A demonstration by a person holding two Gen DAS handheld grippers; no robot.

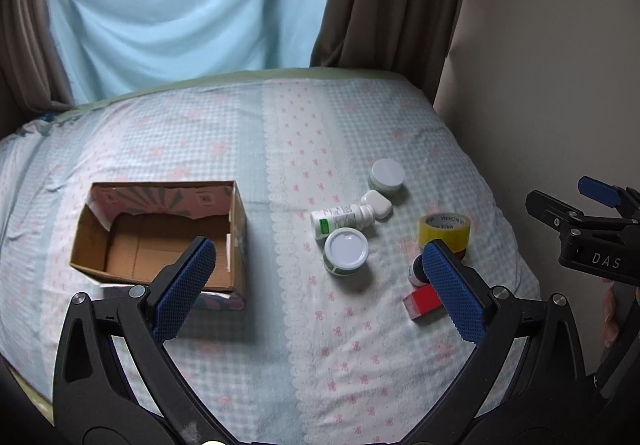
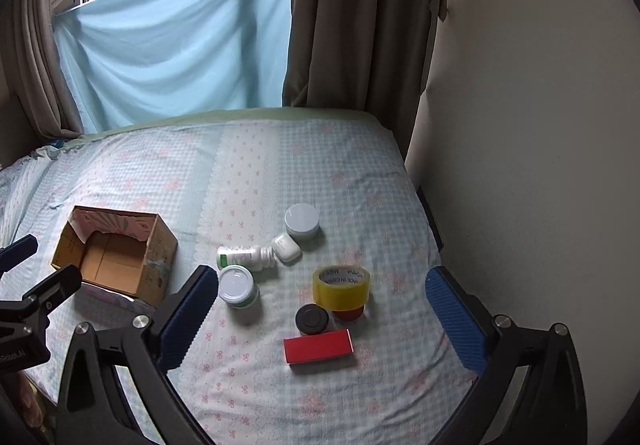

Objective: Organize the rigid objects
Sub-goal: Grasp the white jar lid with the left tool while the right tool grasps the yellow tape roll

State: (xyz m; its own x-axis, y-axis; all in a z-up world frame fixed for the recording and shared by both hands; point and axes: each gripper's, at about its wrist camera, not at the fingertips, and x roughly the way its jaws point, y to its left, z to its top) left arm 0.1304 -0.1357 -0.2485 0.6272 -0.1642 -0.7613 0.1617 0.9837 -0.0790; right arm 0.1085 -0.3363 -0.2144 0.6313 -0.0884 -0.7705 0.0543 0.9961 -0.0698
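An open, empty cardboard box [image 1: 160, 241] [image 2: 116, 257] sits on the bed at the left. To its right lie a white-lidded jar [image 1: 346, 251] [image 2: 238, 287], a white bottle on its side [image 1: 340, 221] [image 2: 244, 257], a white earbud case [image 1: 376, 204] [image 2: 285, 248], a grey-lidded jar [image 1: 387, 176] [image 2: 302, 221], a yellow tape roll [image 1: 444, 231] [image 2: 341, 287], a dark-capped small bottle [image 2: 312, 319] and a red box [image 1: 424, 303] [image 2: 319, 346]. My left gripper [image 1: 320, 257] is open above the bed. My right gripper [image 2: 320, 285] is open above the items.
The bed [image 2: 280, 165] has a checked blue and pink sheet. A wall [image 2: 520, 125] runs along its right side. Brown curtains [image 2: 360, 17] and a blue cloth [image 2: 172, 37] hang behind it. Something red [image 2: 348, 315] lies under the tape roll.
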